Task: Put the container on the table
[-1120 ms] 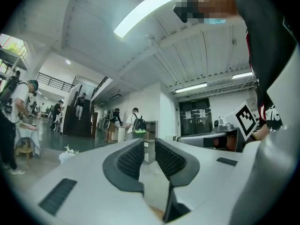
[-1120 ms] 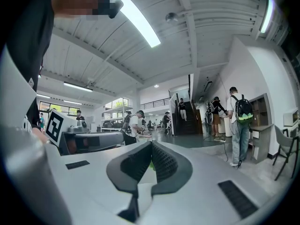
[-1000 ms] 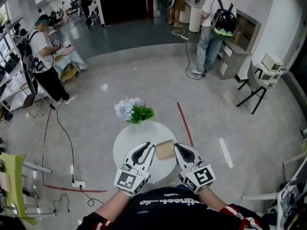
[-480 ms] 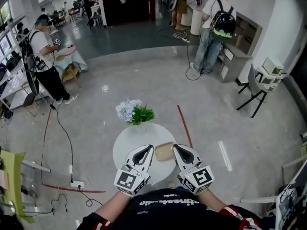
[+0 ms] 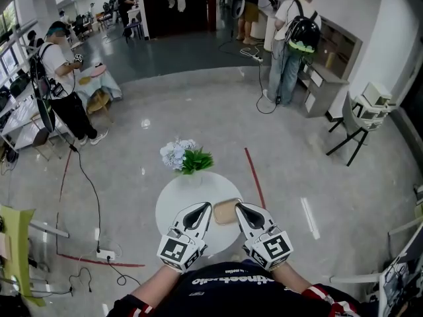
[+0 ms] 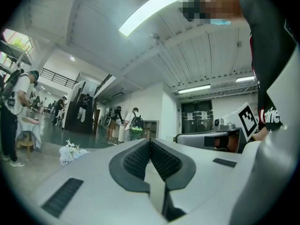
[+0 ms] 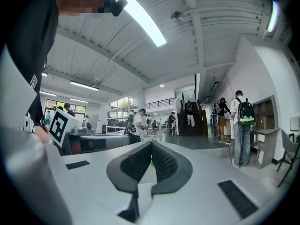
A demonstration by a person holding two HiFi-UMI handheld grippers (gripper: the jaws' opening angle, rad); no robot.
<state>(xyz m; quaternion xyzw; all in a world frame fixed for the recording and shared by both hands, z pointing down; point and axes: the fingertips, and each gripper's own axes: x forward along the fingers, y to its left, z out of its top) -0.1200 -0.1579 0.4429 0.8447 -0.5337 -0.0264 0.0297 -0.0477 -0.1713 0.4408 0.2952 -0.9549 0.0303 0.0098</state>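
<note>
A tan, flat rectangular container [image 5: 227, 210] lies on the near right part of the round white table [image 5: 173, 203]. My left gripper [image 5: 206, 207] points at the container's left side, its tip just beside it, jaws shut with nothing between them. My right gripper [image 5: 239, 207] points at the container's right side and is shut too. In the left gripper view the pads [image 6: 136, 159] meet at the tip and hold nothing. The right gripper view shows the same, with pads [image 7: 165, 161] together. The container is hidden in both gripper views.
A vase of white flowers with green leaves [image 5: 184, 156] stands at the table's far edge. A red tape line [image 5: 254, 176] runs on the floor to the right, and a power strip with cables [image 5: 109, 253] lies at the left. People stand far left [image 5: 63, 78] and back right [image 5: 291, 41].
My left gripper's jaws have closed, empty. Both grippers stay beside the container, which has not moved on the table.
</note>
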